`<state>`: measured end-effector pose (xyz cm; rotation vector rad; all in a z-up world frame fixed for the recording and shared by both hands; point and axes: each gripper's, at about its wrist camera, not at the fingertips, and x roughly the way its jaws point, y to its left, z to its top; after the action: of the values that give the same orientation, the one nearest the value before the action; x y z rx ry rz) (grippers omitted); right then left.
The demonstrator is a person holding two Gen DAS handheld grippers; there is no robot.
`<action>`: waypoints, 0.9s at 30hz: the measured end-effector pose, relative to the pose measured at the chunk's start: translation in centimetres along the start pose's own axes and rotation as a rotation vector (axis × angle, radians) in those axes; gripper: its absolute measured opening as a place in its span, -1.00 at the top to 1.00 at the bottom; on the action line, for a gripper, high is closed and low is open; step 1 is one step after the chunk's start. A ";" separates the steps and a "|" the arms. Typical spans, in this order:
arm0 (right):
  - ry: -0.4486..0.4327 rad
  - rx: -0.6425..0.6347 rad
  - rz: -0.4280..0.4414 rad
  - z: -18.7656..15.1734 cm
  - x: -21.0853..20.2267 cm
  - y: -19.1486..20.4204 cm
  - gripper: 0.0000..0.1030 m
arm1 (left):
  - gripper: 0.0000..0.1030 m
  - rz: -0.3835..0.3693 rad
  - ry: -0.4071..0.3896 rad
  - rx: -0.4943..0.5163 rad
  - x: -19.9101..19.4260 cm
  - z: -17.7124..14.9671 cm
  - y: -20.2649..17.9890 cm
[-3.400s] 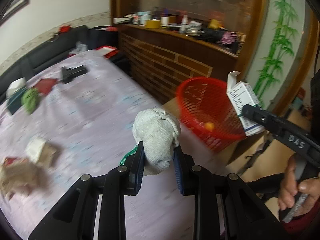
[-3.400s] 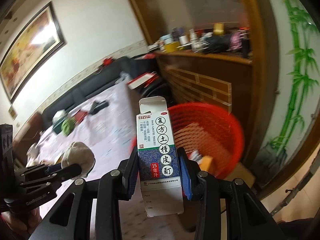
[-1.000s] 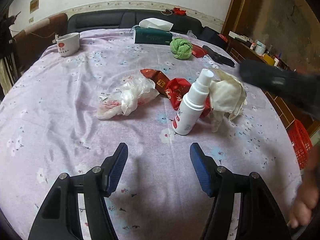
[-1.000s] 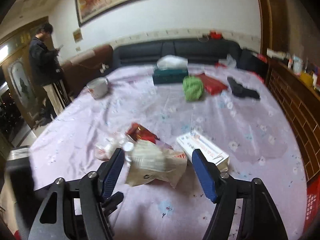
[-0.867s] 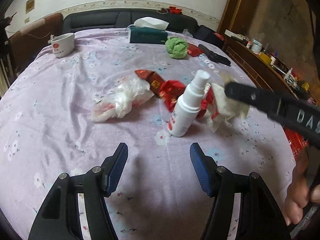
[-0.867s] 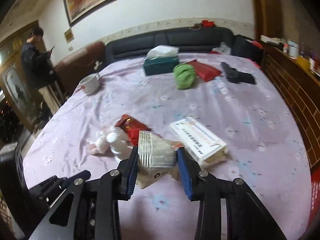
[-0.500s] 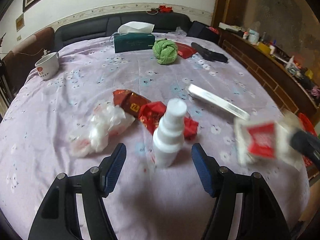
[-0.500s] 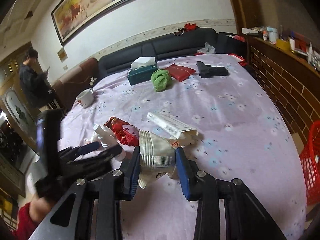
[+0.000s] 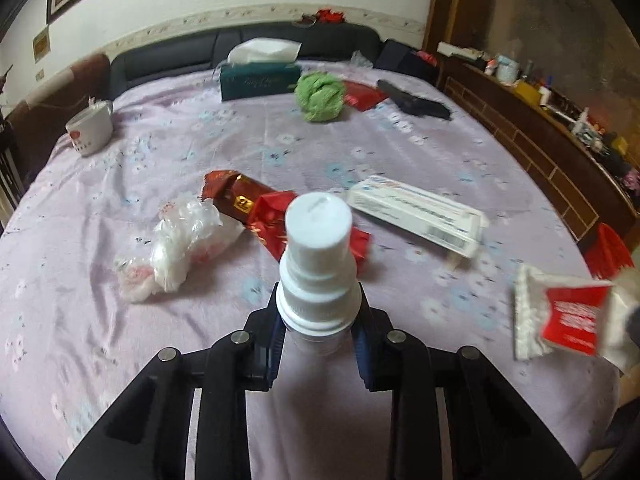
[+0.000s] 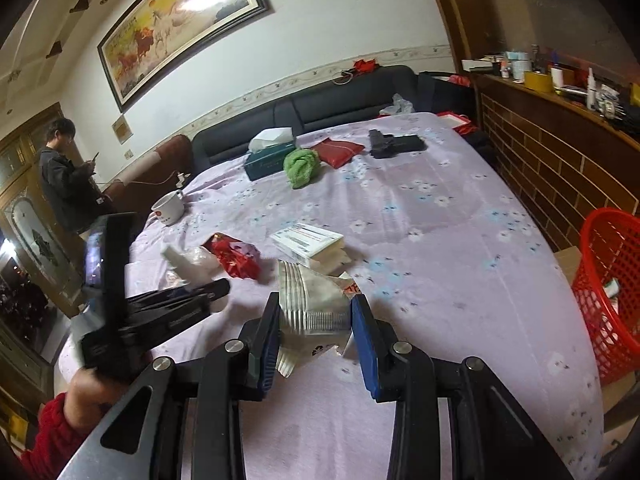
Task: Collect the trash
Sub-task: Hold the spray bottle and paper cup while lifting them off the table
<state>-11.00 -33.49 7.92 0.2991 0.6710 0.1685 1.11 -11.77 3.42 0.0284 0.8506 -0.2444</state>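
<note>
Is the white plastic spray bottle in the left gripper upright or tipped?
Upright. The white plastic spray bottle stands cap-up between the left gripper fingers, clamped just below its cap.

Far ahead of the gripper a green tissue box (image 9: 259, 80) sits near the table's (image 9: 400, 160) far edge, with a green cloth ball (image 9: 320, 96) just right of it, then a red pouch (image 9: 362, 95) and a black pistol-shaped object (image 9: 416, 103). A white mug (image 9: 89, 130) stands far ahead to the left. Beyond the table runs a dark sofa (image 10: 320, 104) under a framed horse painting (image 10: 180, 16), a person (image 10: 64, 176) stands at far left, and a cluttered wooden counter (image 10: 560, 128) lies to the right.
</note>
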 end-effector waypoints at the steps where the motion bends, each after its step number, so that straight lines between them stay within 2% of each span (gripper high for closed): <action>1: 0.001 0.005 -0.006 -0.2 -0.1 -0.2 0.29 | 0.45 -0.015 -0.009 0.006 -0.8 -0.5 -0.6; 12: -0.040 0.056 -0.069 -1.4 -3.0 -2.3 0.29 | 0.45 -0.136 -0.052 0.134 -5.2 -4.7 -7.5; 18: -0.052 0.090 -0.095 -1.7 -4.3 -3.7 0.29 | 0.45 -0.154 -0.044 0.192 -5.4 -6.2 -9.8; 27: -0.058 0.098 -0.096 -2.0 -4.9 -4.3 0.28 | 0.45 -0.154 -0.047 0.231 -5.6 -6.7 -11.4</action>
<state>-15.76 -38.32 7.91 0.3637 0.6360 0.0357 -9.97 -20.94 3.97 0.1728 0.7751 -0.4856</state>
